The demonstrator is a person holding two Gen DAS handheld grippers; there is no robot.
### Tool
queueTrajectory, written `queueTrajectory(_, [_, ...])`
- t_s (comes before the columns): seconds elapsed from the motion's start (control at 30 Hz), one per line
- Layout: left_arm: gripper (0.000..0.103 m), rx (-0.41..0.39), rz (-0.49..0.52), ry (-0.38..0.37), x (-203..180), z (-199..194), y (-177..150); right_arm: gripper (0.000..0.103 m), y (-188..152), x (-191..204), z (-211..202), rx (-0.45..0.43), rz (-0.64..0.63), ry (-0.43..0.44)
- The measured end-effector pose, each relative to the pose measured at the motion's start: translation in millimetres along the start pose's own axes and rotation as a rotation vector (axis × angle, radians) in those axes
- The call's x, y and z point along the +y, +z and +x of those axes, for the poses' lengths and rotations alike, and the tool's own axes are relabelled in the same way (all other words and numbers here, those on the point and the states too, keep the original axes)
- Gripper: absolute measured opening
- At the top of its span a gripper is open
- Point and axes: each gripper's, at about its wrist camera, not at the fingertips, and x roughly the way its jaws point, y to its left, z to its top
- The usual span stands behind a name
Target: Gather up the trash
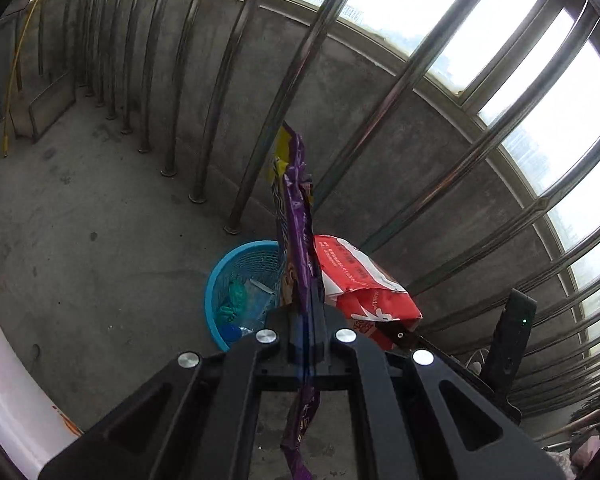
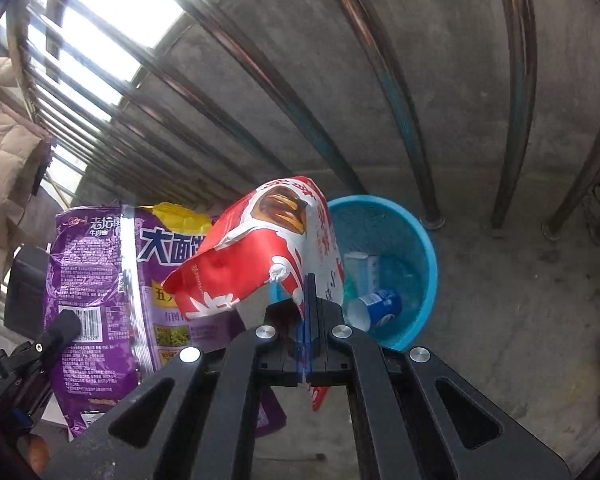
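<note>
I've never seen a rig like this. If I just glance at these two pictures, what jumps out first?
Two bright snack wrappers: the left gripper has its jaws shut on a purple noodle packet, and the right gripper pinches a red and white wrapper. Just beyond both, on the concrete floor by the metal railing bars, stands a blue basket already holding a bottle and other scraps.

Blue plastic mesh basket (image 2: 416,240) stands on the concrete floor (image 1: 80,240) before the steel railing bars (image 1: 236,184); a blue-and-white can (image 2: 380,306) lies inside.
</note>
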Motion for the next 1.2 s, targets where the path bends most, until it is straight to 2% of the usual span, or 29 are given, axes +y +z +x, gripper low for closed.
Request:
queueTrajectory(0.07, [0.002, 0.011, -0.019, 0.023, 0, 30, 10, 0.005, 8, -9, 14, 0.003, 0.036, -0.017])
queueTrajectory(0.1, [0.014, 0.023, -0.027, 0.047, 1, 45, 12, 0.014, 11, -14, 25, 0.009, 0.04, -0.035])
queueTrajectory(0.13, [0.04, 0.053, -0.035, 0.083, 8, 61, 13, 0.034, 13, -18, 38, 0.023, 0.035, -0.046])
queueTrajectory(0.17, [0.052, 0.082, -0.047, 0.123, 13, 76, 13, 0.042, 12, -24, 53, 0.046, 0.038, -0.057])
queueTrajectory(0.2, [0.054, 0.094, -0.065, 0.149, 17, 87, 12, 0.046, 10, -31, 65, 0.07, 0.041, -0.081])
queueTrajectory(0.3, [0.054, 0.13, -0.125, 0.169, 31, 102, 5, 0.046, 6, -50, 84, 0.126, 0.085, -0.107])
queueTrajectory(0.57, [0.054, 0.09, -0.122, 0.132, 35, 76, -7, 0.049, 0, -71, 60, 0.079, 0.118, -0.083])
queueTrajectory(0.73, [0.054, 0.027, -0.107, 0.128, 30, 33, -3, 0.049, 3, -52, 34, 0.027, 0.04, -0.048])
queueTrajectory(0.87, [0.054, -0.042, -0.096, 0.13, 30, -21, -1, 0.049, 8, -24, 45, 0.044, -0.065, -0.006])
queueTrajectory(0.9, [0.054, -0.06, -0.093, 0.13, 31, -37, -2, 0.049, 6, -19, 51, 0.062, -0.082, 0.01])
queueTrajectory(1.0, [0.054, -0.114, -0.083, 0.14, 36, -89, -10, 0.06, 0, -5, 85, 0.177, -0.119, 0.013])
queueTrajectory(1.2, [0.054, -0.199, -0.117, 0.183, 70, -192, -55, 0.062, -26, 8, 157, 0.402, -0.171, -0.02])
